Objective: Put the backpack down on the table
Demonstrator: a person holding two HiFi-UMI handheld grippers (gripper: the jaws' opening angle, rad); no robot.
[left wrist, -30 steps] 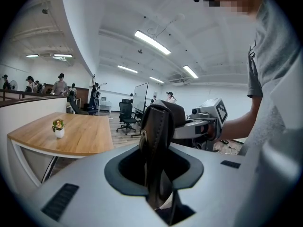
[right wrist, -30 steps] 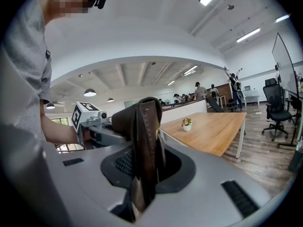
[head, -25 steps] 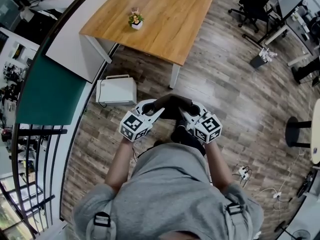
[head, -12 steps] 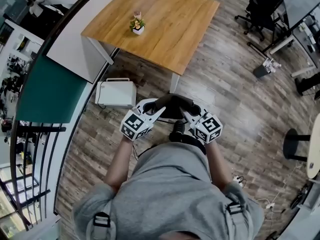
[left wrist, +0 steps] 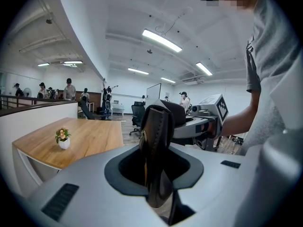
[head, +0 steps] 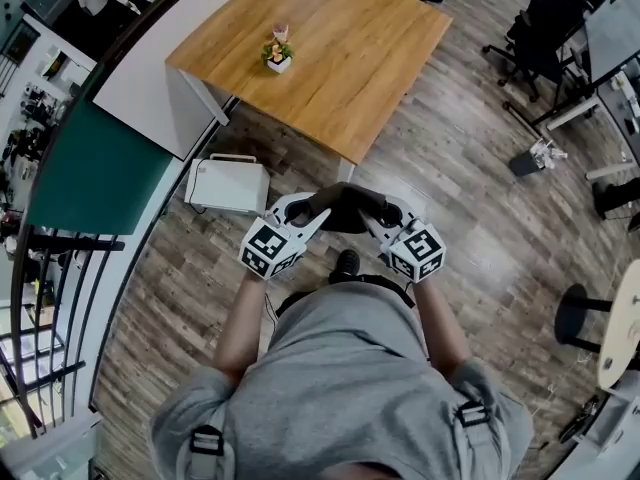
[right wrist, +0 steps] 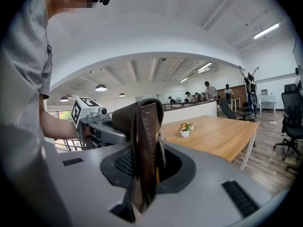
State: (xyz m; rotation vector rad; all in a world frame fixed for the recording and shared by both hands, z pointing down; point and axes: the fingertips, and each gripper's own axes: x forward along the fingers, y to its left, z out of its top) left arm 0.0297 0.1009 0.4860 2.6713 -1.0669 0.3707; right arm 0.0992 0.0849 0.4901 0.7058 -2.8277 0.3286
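Backpack [head: 345,208]: dark leather, held at frame centre in the head view, above the wood floor [head: 470,178] and just below the near edge of the table [head: 340,78].

Left gripper [head: 312,215]: jaws clenched on a dark leather strip of the backpack. The strip stands upright between the jaws in the left gripper view [left wrist: 156,145].

Right gripper [head: 376,218]: jaws clenched on a like strip [right wrist: 144,150] from the opposite side. The two grippers face each other across the load.

Table: its near corner and white leg [head: 347,166] lie just above the backpack. A potted plant [head: 277,53] stands near the upper left edge, and bare wood extends from it to the near and right edges.

Floor: a white case [head: 228,183] sits left of the leg. Office chairs [head: 545,28] stand well apart at upper right.
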